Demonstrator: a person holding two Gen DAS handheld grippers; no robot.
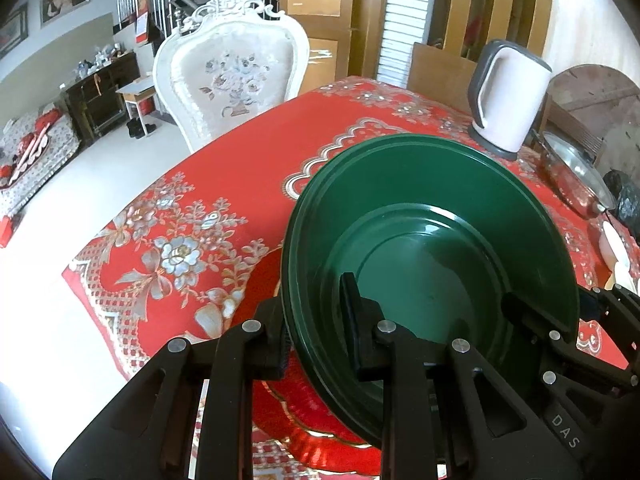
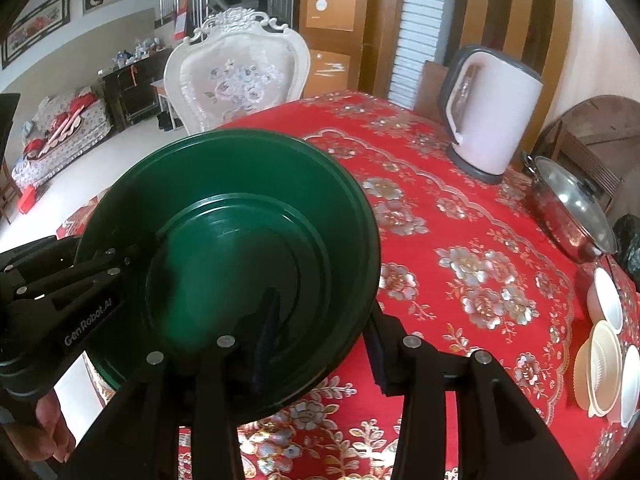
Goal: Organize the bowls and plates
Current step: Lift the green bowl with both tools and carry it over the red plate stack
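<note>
A stack of dark green deep plates [image 1: 424, 248] [image 2: 240, 248] hangs tilted just above the red floral tablecloth [image 1: 224, 184] [image 2: 460, 280], carried between both grippers. My left gripper [image 1: 314, 304] is shut on the stack's left rim, one finger inside and one outside. In the right wrist view the left gripper [image 2: 116, 256] comes in from the left, with a hand below it. My right gripper [image 2: 322, 312] clamps the opposite rim, its inner finger against the wall and its outer finger under the edge. From the left wrist view the right gripper [image 1: 556, 300] shows at the far right.
A white electric kettle [image 1: 508, 100] [image 2: 492, 116] stands at the table's far side. Right of it is a steel pot with a glass lid [image 1: 576, 176] [image 2: 572, 208]. White and cream bowls [image 2: 604, 344] lie near the right edge. An ornate white chair [image 1: 232, 80] stands behind the table.
</note>
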